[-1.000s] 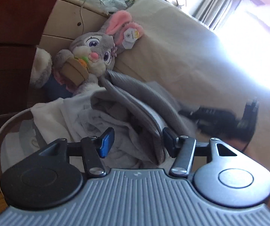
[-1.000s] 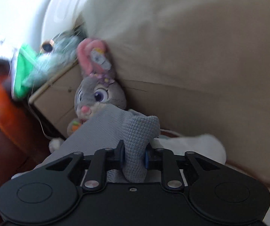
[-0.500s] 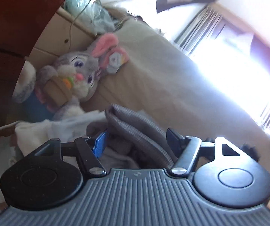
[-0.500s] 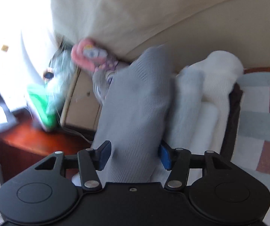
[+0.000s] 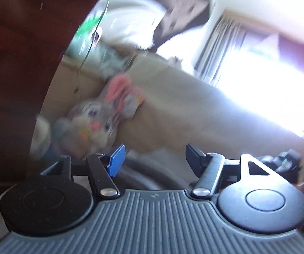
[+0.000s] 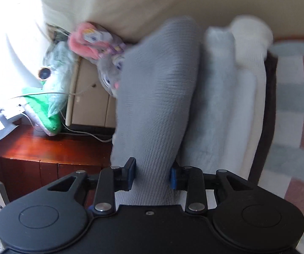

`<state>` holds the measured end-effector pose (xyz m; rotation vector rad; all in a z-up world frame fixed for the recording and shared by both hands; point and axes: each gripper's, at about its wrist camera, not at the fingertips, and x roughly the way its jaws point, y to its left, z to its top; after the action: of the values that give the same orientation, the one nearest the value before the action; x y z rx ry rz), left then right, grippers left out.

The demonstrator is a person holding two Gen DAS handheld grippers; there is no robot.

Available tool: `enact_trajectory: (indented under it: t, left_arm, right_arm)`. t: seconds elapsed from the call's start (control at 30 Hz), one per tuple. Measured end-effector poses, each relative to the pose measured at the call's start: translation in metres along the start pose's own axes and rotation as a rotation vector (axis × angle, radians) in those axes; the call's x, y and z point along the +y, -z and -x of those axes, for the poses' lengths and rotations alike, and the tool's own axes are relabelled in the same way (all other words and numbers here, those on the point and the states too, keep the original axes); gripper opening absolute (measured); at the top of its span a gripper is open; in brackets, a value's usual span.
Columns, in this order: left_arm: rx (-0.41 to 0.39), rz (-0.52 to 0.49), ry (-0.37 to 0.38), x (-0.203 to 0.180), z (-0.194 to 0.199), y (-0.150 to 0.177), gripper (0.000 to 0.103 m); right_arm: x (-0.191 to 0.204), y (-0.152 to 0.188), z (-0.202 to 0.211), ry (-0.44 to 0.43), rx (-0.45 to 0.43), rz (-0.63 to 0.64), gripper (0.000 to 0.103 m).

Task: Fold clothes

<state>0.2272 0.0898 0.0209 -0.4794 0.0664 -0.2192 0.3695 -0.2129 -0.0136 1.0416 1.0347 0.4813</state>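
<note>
Grey knit garment point(image 6: 156, 97): draped over folded white clothes point(image 6: 226, 105), clamped between right gripper point(image 6: 152, 174) pads, jaws just closing | room: beige bed point(image 6: 152, 0), plush rabbit point(image 5: 101, 118) against it, red-brown wooden cabinet point(image 6: 37, 148), checked rug point(image 6: 296, 105), bright window point(image 5: 268, 89) | left gripper point(image 5: 154, 158): jaws apart, holding nothing, blurred

Left hand-held gripper point(image 5: 154, 158) agape, level; right hand-held gripper point(image 6: 152, 174) just narrowed, tilted downward.
</note>
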Motion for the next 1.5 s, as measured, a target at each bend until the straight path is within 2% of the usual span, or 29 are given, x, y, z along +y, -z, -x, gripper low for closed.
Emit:
enact_trajectory:
  t: [0.1,0.13,0.17,0.27,0.33,0.37,0.4,0.43,0.53,0.57,0.6,0.63,0.73,0.83,0.87,0.97,1.0,1.07,1.13,1.23,1.33,1.4,1.5]
  left_arm:
    - [0.069,-0.021,0.034,-0.01,-0.012,-0.002,0.065]
    - [0.108,-0.029,0.027,-0.012,-0.019,0.001,0.064]
    - [0.157,-0.039,0.005,-0.013,-0.028,0.006,0.062]
    - [0.306,-0.068,-0.06,-0.014,-0.054,0.021,0.061]
    - [0.333,-0.068,-0.077,-0.015,-0.058,0.022,0.061]
    - [0.335,-0.065,-0.084,-0.014,-0.059,0.022,0.061]
    - [0.335,-0.064,-0.091,-0.013,-0.06,0.023,0.061]
    - [0.333,-0.068,-0.098,-0.013,-0.061,0.025,0.061]
    - [0.331,-0.083,-0.105,-0.012,-0.061,0.026,0.061]
    - [0.333,-0.084,-0.101,-0.014,-0.061,0.027,0.061]
    - [0.337,-0.086,-0.097,-0.014,-0.062,0.028,0.061]
    - [0.341,-0.088,-0.092,-0.013,-0.064,0.03,0.061]
    - [0.364,-0.093,-0.088,-0.014,-0.068,0.035,0.062]
    - [0.399,-0.075,-0.091,-0.016,-0.069,0.031,0.061]
    - [0.412,-0.081,-0.099,-0.019,-0.067,0.029,0.061]
    - [0.447,-0.135,-0.128,-0.031,-0.053,0.026,0.067]
    - [0.469,-0.134,-0.133,-0.034,-0.048,0.025,0.075]
    - [0.527,-0.109,-0.136,-0.039,-0.037,0.025,0.089]
    - [0.586,-0.097,-0.133,-0.045,-0.026,0.026,0.089]
    - [0.666,-0.144,-0.121,-0.06,-0.008,0.033,0.09]
    - [0.733,-0.127,-0.146,-0.069,0.017,0.038,0.09]
    - [0.77,-0.124,-0.127,-0.076,0.034,0.041,0.09]
    - [0.781,-0.202,-0.123,-0.094,0.061,0.045,0.09]
  right_arm:
    - [0.002,-0.006,-0.005,-0.01,0.101,0.064,0.041]
    - [0.002,-0.008,-0.006,-0.013,0.134,0.086,0.047]
    - [0.003,-0.009,-0.007,-0.001,0.181,0.124,0.047]
    - [0.01,-0.012,0.007,0.077,0.184,0.26,0.049]
    - [0.015,-0.02,0.024,0.121,0.097,0.33,0.051]
    - [0.017,-0.024,0.033,0.141,0.05,0.364,0.054]
    - [0.016,-0.029,0.037,0.175,0.009,0.373,0.062]
    - [0.014,-0.035,0.04,0.212,-0.03,0.375,0.063]
    - [-0.002,-0.05,0.044,0.219,-0.163,0.351,0.063]
    - [-0.008,-0.054,0.045,0.215,-0.217,0.342,0.062]
    - [-0.012,-0.058,0.043,0.214,-0.262,0.357,0.041]
    - [-0.015,-0.061,0.04,0.217,-0.276,0.382,0.03]
    - [-0.008,-0.062,0.029,0.264,-0.316,0.47,0.026]
    - [0.018,-0.055,0.024,0.429,-0.347,0.635,0.029]
    - [0.03,-0.05,0.026,0.493,-0.365,0.675,0.03]
    - [0.063,-0.034,0.046,0.639,-0.4,0.744,0.044]
    - [0.071,-0.029,0.058,0.65,-0.378,0.753,0.049]
    - [0.082,-0.017,0.081,0.67,-0.311,0.769,0.051]
    - [0.083,0.011,0.103,0.668,-0.279,0.804,0.052]
    - [0.079,0.053,0.136,0.649,-0.247,0.832,0.057]
    - [0.067,0.103,0.155,0.653,-0.271,0.848,0.057]
    - [0.058,0.137,0.166,0.64,-0.299,0.838,0.057]
    - [0.043,0.175,0.178,0.571,-0.339,0.778,0.057]
